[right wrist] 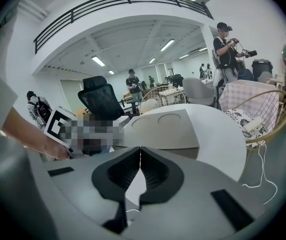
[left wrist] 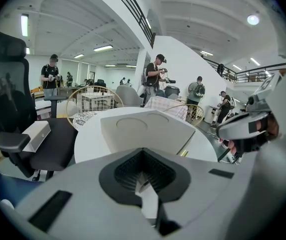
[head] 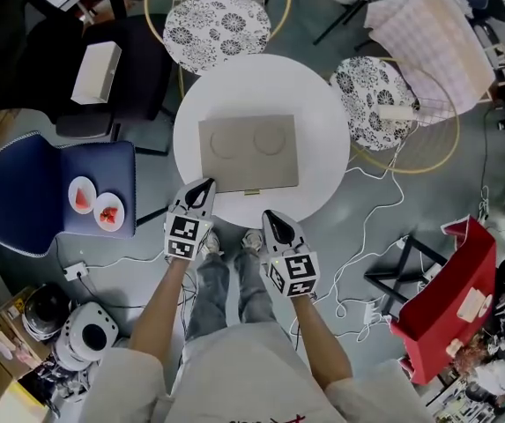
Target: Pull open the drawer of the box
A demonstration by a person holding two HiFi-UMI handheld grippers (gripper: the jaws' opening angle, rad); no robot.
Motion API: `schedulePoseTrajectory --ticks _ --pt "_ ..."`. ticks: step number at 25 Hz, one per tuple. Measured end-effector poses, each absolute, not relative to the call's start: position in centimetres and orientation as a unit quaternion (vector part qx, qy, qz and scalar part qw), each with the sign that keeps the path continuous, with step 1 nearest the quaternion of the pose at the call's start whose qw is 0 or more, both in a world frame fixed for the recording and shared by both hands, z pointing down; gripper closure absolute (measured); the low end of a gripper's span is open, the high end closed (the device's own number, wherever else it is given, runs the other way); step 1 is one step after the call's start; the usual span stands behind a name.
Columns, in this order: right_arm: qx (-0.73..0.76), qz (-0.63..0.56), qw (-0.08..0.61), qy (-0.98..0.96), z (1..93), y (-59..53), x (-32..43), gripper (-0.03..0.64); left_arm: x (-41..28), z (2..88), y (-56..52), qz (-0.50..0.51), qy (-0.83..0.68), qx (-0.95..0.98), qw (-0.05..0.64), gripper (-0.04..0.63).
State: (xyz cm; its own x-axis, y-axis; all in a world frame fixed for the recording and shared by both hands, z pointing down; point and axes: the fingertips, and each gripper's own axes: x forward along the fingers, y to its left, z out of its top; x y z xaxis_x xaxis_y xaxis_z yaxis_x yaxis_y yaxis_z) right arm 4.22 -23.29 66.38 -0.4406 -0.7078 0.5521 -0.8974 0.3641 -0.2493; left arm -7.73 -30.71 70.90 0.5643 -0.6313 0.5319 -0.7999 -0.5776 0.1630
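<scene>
A flat beige box (head: 248, 152) with two round dents in its lid lies on the round white table (head: 323, 113). A small gold handle (head: 252, 192) shows at the middle of its near face, and the drawer looks closed. My left gripper (head: 206, 183) is shut and empty, with its tips at the box's near left corner. My right gripper (head: 268, 215) is also shut and empty, and it hangs just off the table's near edge, short of the handle. The left gripper view has the box (left wrist: 147, 129) beyond the jaws (left wrist: 143, 151). The right gripper view has the box (right wrist: 165, 129) ahead of the closed jaws (right wrist: 141, 149).
A navy chair (head: 23, 192) with two small plates (head: 93, 203) stands at the left. A black office chair (head: 137, 60) carries a white box (head: 98, 71). Wire chairs with patterned cushions (head: 217, 25) ring the far side. A red bag (head: 450, 307) and cables lie at the right. People stand in the background.
</scene>
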Motion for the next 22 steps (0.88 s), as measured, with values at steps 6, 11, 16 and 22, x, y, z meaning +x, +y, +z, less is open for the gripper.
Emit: schedulePoseTrajectory --ticks 6,11,16,22 --pt "0.496 0.292 0.157 -0.802 67.2 -23.4 3.8 0.601 -7.7 70.7 -30.7 0.197 -0.420 0.864 0.197 0.583" --pt "0.504 0.411 0.034 -0.759 67.7 -24.2 3.8 0.601 -7.7 70.7 -30.9 0.195 -0.423 0.863 0.195 0.583" --pt "0.492 0.559 -0.146 -0.651 69.0 -24.3 3.9 0.601 -7.7 70.7 -30.7 0.196 -0.423 0.863 0.193 0.583" --pt "0.464 0.641 -0.328 -0.516 70.0 -24.9 4.1 0.601 -7.9 70.8 -30.8 0.194 -0.423 0.864 0.196 0.583"
